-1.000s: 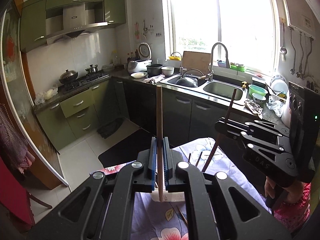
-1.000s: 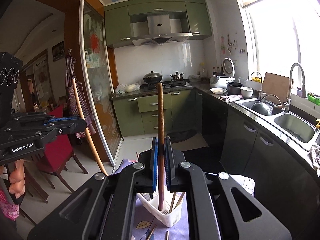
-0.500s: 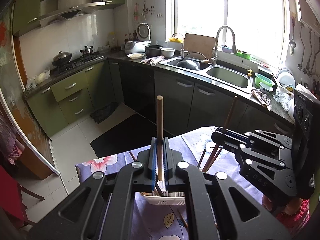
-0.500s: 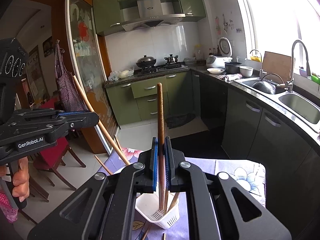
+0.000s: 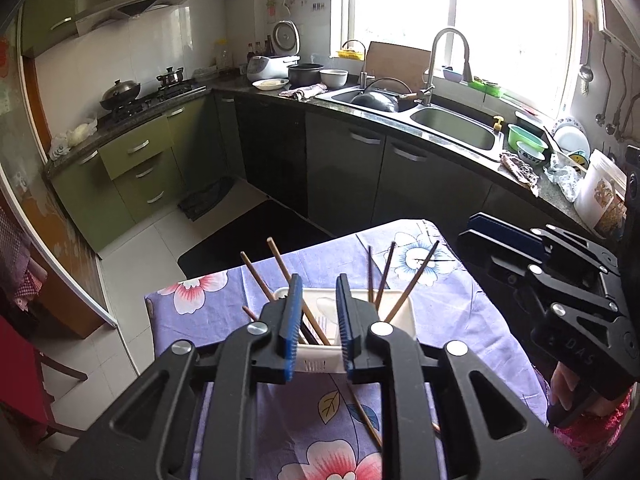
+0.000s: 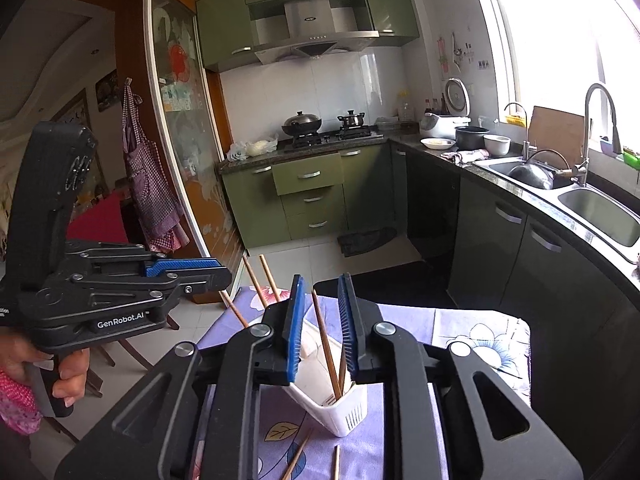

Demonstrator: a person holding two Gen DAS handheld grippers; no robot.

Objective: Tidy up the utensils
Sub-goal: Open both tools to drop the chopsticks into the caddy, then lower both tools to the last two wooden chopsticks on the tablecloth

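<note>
Stock check, L to R, table (image 5: 224, 312) w/ purple floral cloth. L end of white utensil basket (image 5: 394, 309): two chopsticks (image 5: 256, 274) stand in it, leaning toward the table's L edge; a third stub shows low at the basket's L wall. My left gripper (image 5: 317, 320) hangs just above basket centre, jaws apart, nothing between the blue pads, so it's free. R end of basket: three more sticks (image 5: 412, 282) upright, fanned toward the far R corner. My right gripper (image 6: 320, 324) also sits over the basket, jaws parted w/ one stick (image 6: 326, 344) standing loose in the gap; pads don't look to touch it, so I count it as dropped in, not held. Tally in basket: approx six or seven, can't split the overlaps. Still loose on the cloth, near edge of table: one long stick (image 5: 364, 416) lying flat just in front of the basket in the L-cam view; R-cam shows two stick ends (image 6: 298, 456) flat below the basket, prob. incl. the same one. Status, my est.: most sticks binned, at least a couple left to collect from the near edge; anything hidden under my gripper bodies not counted. Both hands empty and avail. for next pick.
</note>
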